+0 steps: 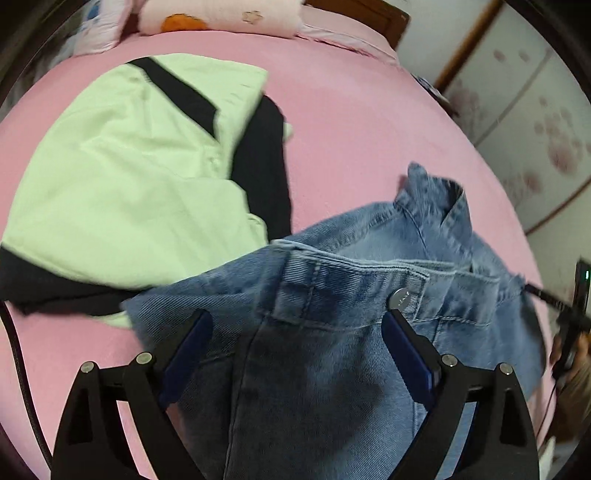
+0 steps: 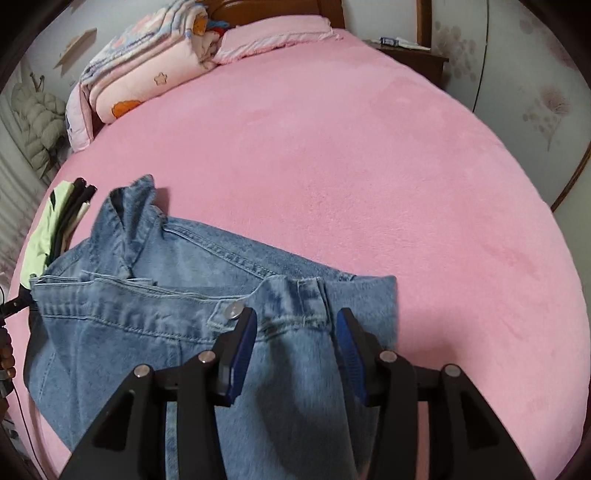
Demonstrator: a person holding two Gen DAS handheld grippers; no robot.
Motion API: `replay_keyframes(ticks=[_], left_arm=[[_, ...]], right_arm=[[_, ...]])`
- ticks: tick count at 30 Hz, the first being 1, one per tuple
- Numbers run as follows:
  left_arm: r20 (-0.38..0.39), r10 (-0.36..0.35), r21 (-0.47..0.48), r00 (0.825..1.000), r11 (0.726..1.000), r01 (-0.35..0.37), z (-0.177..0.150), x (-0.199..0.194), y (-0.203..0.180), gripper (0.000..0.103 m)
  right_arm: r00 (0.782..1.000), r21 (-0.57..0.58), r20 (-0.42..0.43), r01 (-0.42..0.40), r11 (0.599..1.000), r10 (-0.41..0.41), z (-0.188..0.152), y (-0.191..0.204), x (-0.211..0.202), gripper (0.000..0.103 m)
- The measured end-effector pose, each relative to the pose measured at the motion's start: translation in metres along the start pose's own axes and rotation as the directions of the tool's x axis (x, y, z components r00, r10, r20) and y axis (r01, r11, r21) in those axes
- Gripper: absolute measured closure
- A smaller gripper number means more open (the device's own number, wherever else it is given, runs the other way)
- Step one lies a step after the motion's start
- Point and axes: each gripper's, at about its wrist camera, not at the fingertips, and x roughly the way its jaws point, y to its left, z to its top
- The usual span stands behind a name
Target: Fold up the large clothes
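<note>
A pair of blue denim jeans lies on the pink bed, waistband and metal button facing up. My left gripper is open, its jaws wide apart over the waistband. In the right wrist view the same jeans lie at lower left on the bed. My right gripper is open, its jaws standing to either side of the waistband's right end, beside the button. Neither gripper holds the cloth.
A folded pale green and black garment lies left of the jeans; it also shows in the right wrist view. Folded pink quilts and a pillow sit at the headboard. A wooden nightstand stands far right.
</note>
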Motion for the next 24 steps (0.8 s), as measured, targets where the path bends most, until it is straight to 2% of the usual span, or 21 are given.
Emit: replay_keyframes(ticks=[4, 5, 6, 8, 9, 11, 12, 15, 18, 22, 24], left_arm=[[0.004, 0.018, 0.036, 1.0, 0.999, -0.019, 0.005, 0.01, -0.007, 0.012], [0.01, 0.009, 0.037, 1.0, 0.999, -0.01, 0.007, 0.01, -0.008, 0.021], [0.017, -0.003, 0.042, 1.0, 0.999, 0.002, 0.009, 0.01, -0.009, 0.034], [0.016, 0.004, 0.049, 1.0, 0.999, -0.004, 0.014, 0.013, -0.01, 0.039], [0.015, 0.015, 0.055, 1.0, 0.998, -0.016, 0.015, 0.015, -0.012, 0.048], [0.011, 0.047, 0.076, 0.999, 0.996, -0.048, 0.017, 0.02, -0.016, 0.058], [0.014, 0.081, 0.1, 0.997, 0.992, -0.082, 0.015, 0.021, -0.02, 0.067], [0.052, 0.149, 0.119, 0.987, 0.981, -0.154, 0.01, 0.01, -0.031, 0.082], [0.146, 0.219, 0.105, 0.965, 0.966, -0.235, 0.003, -0.023, -0.049, 0.084], [0.213, 0.258, 0.055, 0.942, 0.96, -0.275, 0.009, -0.055, -0.061, 0.084], [0.233, 0.29, 0.019, 0.928, 0.953, -0.303, 0.016, -0.059, -0.058, 0.084]], right_arm=[[0.999, 0.007, -0.038, -0.027, 1.0, 0.028, 0.004, -0.004, 0.018, 0.058], [0.998, 0.011, -0.046, -0.033, 0.999, 0.033, 0.005, -0.004, 0.021, 0.057], [0.998, 0.01, -0.05, -0.031, 0.999, 0.032, 0.005, -0.003, 0.023, 0.056], [0.998, 0.004, -0.055, -0.033, 0.999, 0.033, 0.005, -0.001, 0.027, 0.056], [0.997, 0.002, -0.064, -0.031, 1.0, 0.031, 0.006, -0.001, 0.03, 0.058], [0.998, -0.015, -0.062, -0.033, 0.999, 0.032, 0.005, 0.0, 0.031, 0.068], [0.998, -0.027, -0.061, -0.032, 0.999, 0.03, 0.005, 0.002, 0.03, 0.071], [1.0, -0.094, -0.011, 0.006, 0.996, -0.007, 0.0, 0.014, 0.015, 0.077], [0.997, -0.107, 0.072, 0.021, 0.994, -0.013, -0.006, 0.025, -0.015, 0.078], [0.98, -0.079, 0.195, 0.046, 0.996, -0.029, -0.002, 0.03, -0.059, 0.078], [0.971, -0.038, 0.237, 0.039, 0.999, -0.029, 0.008, 0.025, -0.07, 0.079]])
